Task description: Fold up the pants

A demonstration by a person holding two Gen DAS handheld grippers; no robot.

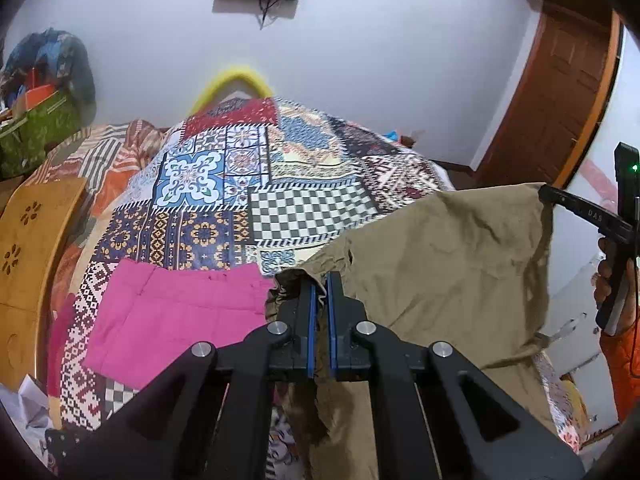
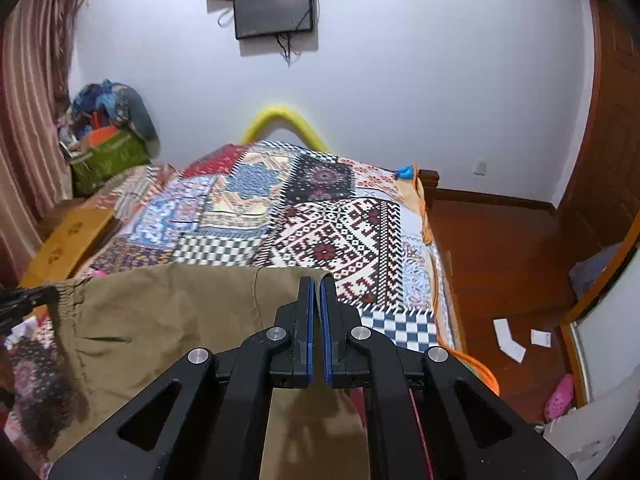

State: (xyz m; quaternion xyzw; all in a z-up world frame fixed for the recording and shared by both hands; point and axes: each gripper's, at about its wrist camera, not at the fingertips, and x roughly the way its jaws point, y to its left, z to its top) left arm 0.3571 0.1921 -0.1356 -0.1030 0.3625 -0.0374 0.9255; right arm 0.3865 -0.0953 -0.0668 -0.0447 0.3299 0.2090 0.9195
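Both tongs, left tongs (image 1: 320,280) and right tongs (image 2: 315,282), are clenching the khaki pants (image 1: 448,256), hanging over the bed (image 1: 224,184). Upper left, a green box (image 1: 36,128) is holding clothes.

Two pairs of pants, two grippers, one bed

One pair of khaki pants (image 1: 448,264) hangs pinched between two grippers, the left gripper (image 1: 320,280) and the right gripper (image 2: 315,282), one on each end of the waist. One pink pair of pants (image 1: 176,316) lies flat on the one patchwork bedspread (image 1: 224,184). Two dark screens (image 2: 274,10) hang on the wall, one yellow tube (image 2: 284,118) arches behind the bed, two white papers (image 2: 508,338) lie on the floor, and one pink shoe (image 2: 560,398).
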